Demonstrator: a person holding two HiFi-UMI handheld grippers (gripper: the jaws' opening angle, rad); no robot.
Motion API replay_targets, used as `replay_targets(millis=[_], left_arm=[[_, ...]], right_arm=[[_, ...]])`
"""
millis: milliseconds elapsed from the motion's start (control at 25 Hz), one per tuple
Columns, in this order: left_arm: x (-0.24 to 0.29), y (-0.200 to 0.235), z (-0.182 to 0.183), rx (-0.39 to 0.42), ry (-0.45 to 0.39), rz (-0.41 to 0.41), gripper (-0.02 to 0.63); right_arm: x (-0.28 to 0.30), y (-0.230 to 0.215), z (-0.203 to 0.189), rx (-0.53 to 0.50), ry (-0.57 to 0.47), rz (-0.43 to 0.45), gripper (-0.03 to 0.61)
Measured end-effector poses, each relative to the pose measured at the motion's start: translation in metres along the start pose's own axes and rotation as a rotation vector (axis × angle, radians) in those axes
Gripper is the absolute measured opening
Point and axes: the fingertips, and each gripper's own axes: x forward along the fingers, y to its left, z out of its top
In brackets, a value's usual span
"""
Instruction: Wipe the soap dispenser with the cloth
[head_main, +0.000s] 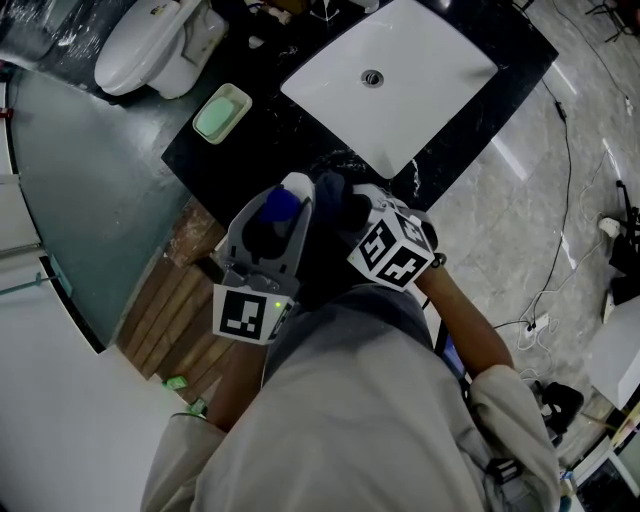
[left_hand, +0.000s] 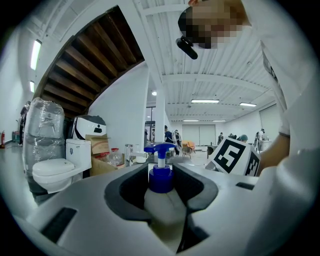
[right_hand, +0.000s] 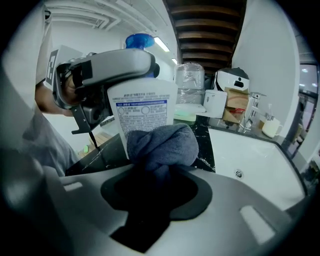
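Note:
A white soap dispenser (left_hand: 162, 202) with a blue pump head sits between the jaws of my left gripper (left_hand: 162, 187), which is shut on it and holds it upright above the counter's near edge. In the head view the dispenser (head_main: 283, 205) shows its blue top by the left gripper (head_main: 272, 235). My right gripper (right_hand: 160, 172) is shut on a bunched grey-blue cloth (right_hand: 161, 145), which presses against the dispenser's labelled side (right_hand: 142, 112). In the head view the cloth (head_main: 338, 200) is a dark wad beside my right gripper (head_main: 345, 225).
A black marble counter (head_main: 250, 140) holds a white sink (head_main: 390, 75) and a green soap dish (head_main: 221, 113). A white toilet (head_main: 150, 45) stands at the far left. Wooden slats (head_main: 170, 315) lie below the counter's left end. Cables (head_main: 560, 250) run across the floor at right.

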Motion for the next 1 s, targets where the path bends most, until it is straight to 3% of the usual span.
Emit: replay_targets(millis=[320,680,1000], left_arm=[[0.000,0.000,0.000,0.018,-0.007,0.004,0.146],[-0.009,-0.001,0.002,0.028,0.019,0.029,0.146],[-0.017,-0.001,-0.001,0.018,0.030,0.041,0.146]], right_arm=[[-0.005,-0.009,-0.002,0.126,-0.064,0.016,0.132],[-0.017,-0.019,-0.005,0.175,-0.106,-0.023,0.132],[-0.045,-0.034,0.003,0.249,-0.251,-0.058,0.132]])
